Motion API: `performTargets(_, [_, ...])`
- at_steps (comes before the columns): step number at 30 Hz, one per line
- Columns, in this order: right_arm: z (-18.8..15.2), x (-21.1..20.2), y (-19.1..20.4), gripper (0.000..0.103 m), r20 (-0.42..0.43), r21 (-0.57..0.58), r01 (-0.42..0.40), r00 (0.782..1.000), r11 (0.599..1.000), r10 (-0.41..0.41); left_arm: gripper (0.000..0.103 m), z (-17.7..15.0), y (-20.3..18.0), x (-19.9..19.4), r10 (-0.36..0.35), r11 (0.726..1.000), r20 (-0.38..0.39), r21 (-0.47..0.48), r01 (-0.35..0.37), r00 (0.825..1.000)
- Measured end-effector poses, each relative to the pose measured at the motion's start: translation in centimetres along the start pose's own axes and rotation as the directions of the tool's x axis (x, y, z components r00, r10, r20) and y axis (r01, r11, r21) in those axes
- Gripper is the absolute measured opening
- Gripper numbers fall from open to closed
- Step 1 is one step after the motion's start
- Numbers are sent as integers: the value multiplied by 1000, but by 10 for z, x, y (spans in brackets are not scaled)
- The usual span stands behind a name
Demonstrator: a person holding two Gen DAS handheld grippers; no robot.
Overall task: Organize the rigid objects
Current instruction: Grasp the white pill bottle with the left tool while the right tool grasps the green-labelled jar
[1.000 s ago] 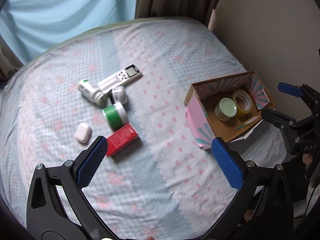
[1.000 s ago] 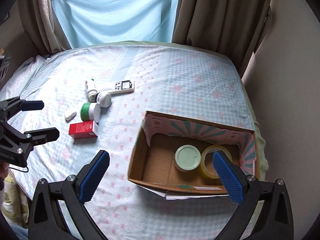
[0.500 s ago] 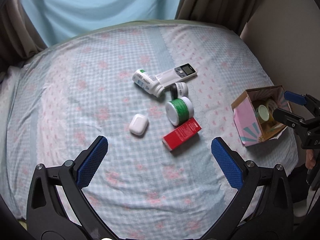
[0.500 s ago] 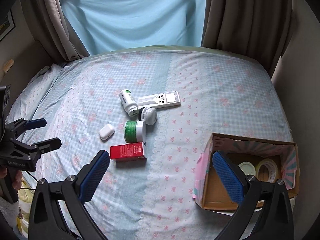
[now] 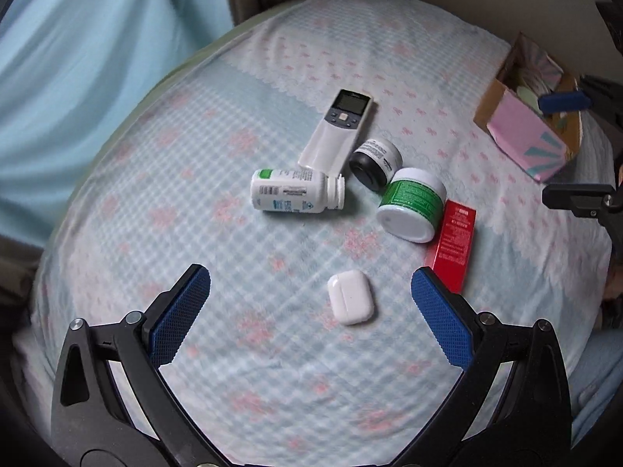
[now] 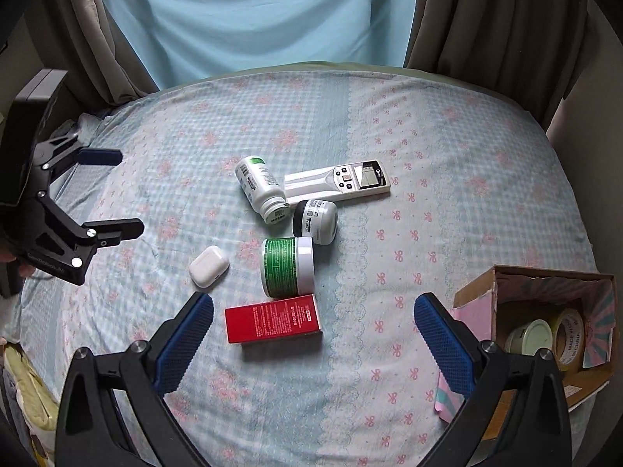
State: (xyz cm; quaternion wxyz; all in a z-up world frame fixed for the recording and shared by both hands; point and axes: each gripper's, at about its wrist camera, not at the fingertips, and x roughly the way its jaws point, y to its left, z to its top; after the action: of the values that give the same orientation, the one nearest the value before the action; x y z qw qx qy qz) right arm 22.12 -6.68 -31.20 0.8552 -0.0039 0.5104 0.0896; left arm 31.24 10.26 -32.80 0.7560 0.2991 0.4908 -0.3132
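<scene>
The white earbud case (image 5: 349, 302) now sits right between your left gripper's (image 5: 310, 313) wide-open blue pads; a second ago that view was still over by the cardboard box (image 6: 553, 334). You've swung back to the pile on the bedspread (image 6: 447, 179), so the case looks like your next pick. The red carton (image 6: 273, 320) lies between the right gripper's (image 6: 313, 340) pads, also spread wide and empty. A jar and a tape roll already sit in the box.

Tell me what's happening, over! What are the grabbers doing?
Left gripper open, empty, hovering near white earbud case. Right gripper open, empty, above red box. Cardboard box holds two items. Nothing blocking.
</scene>
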Motion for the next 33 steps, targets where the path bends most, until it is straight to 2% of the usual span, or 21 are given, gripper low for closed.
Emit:
performTargets(2, [1,12,6,103,4,-8,28,1000,1000,-28,103,15,0,20,-27,988,-31,150,31,999])
performTargets(4, [1,24,11,103,7,-16,42,999,999,-42,103,26,-3,39,-22,950,-54,311,37,998])
performTargets(6, [0,37,18,103,4,-35,59,998,998,-59,103,34,-8,61,12,882,-80,471,27,997])
performTargets(8, [-2,52,26,103,-4,-54,77,997,996,-77,102,40,-11,81,41,807,-111,590,33,993])
performTargets(13, [-1,84,32,103,-15,-75,99,995,992,-101,102,53,-19,119,27,640,-191,757,130,981])
performTargets(16, [3,97,33,99,-10,-90,103,995,991,-104,100,53,-23,143,52,541,-233,824,169,971])
performTargets(18, [5,106,33,99,-11,-93,106,994,990,-108,93,53,-25,156,73,487,-253,853,187,965])
performTargets(19, [6,109,33,99,-14,-91,106,994,990,-108,91,53,-26,162,81,468,-264,861,197,961])
performTargets(22, [6,122,32,92,-37,-70,92,995,993,-95,83,53,-28,176,82,433,-313,866,249,946])
performTargets(23, [6,127,32,86,-49,-69,86,995,994,-89,81,53,-29,179,86,421,-321,870,258,943])
performTargets(25, [5,134,34,83,-62,-77,86,994,993,-91,78,54,-31,185,89,397,-328,878,268,941])
performTargets(29, [6,142,38,79,-64,-86,83,994,993,-88,71,58,-36,194,84,409,-347,867,285,934])
performTargets(33, [8,151,42,72,-72,-93,93,992,991,-100,61,60,-40,200,91,405,-328,875,266,940])
